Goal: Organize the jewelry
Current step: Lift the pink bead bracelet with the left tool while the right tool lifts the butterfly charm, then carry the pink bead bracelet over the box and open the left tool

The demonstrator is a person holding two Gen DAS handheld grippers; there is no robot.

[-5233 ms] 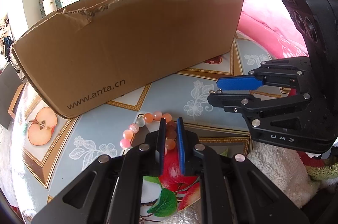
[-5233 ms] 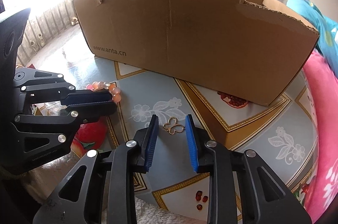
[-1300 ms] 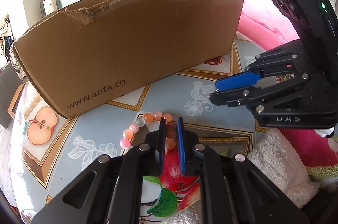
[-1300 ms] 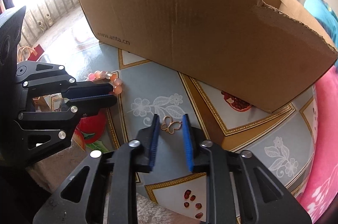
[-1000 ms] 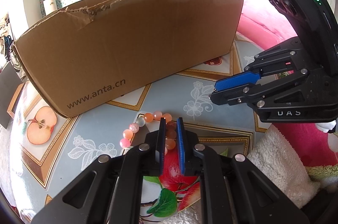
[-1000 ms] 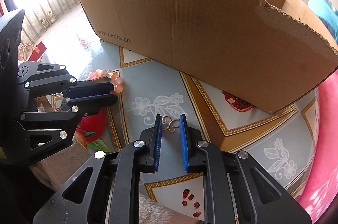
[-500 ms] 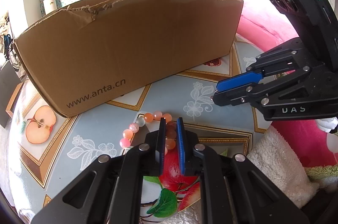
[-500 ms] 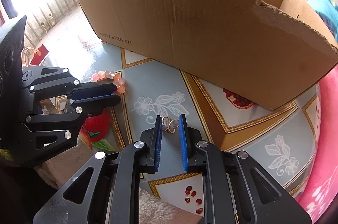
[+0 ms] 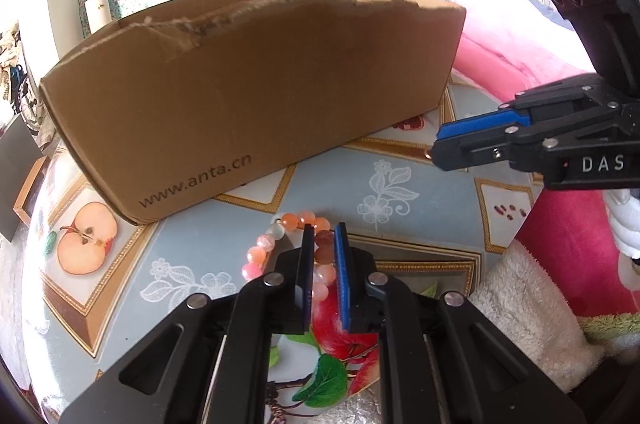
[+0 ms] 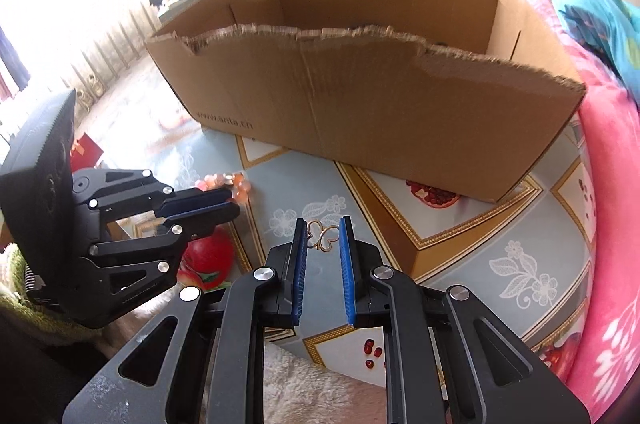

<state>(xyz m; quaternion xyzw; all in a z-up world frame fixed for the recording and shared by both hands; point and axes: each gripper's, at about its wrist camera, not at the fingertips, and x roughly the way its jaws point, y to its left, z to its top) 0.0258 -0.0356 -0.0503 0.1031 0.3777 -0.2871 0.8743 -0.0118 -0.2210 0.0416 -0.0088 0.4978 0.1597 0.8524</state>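
A bracelet of pink and orange beads (image 9: 264,244) lies on the fruit-print tablecloth (image 9: 192,264). My left gripper (image 9: 322,230) is shut on its near side, with beads pinched between the blue pads. To the right, my right gripper (image 10: 323,224) is shut on a small gold butterfly-shaped ornament (image 10: 322,238), which it holds a little above the cloth. The left wrist view shows that gripper (image 9: 434,150) hovering at the right. Behind both stands an open cardboard box (image 10: 380,104) with a torn front rim. Only part of its floor shows.
A white fluffy towel (image 9: 528,304) lies at the table's near edge. Pink bedding (image 10: 612,224) presses against the table's right side. The box's front wall (image 9: 260,84) is close behind both grippers. The left gripper (image 10: 236,204) sits just left of the right one.
My right gripper closed on the gold ornament, then rose with it and rolled slightly, bringing the box's inside into view. The left gripper and the bracelet stayed put.
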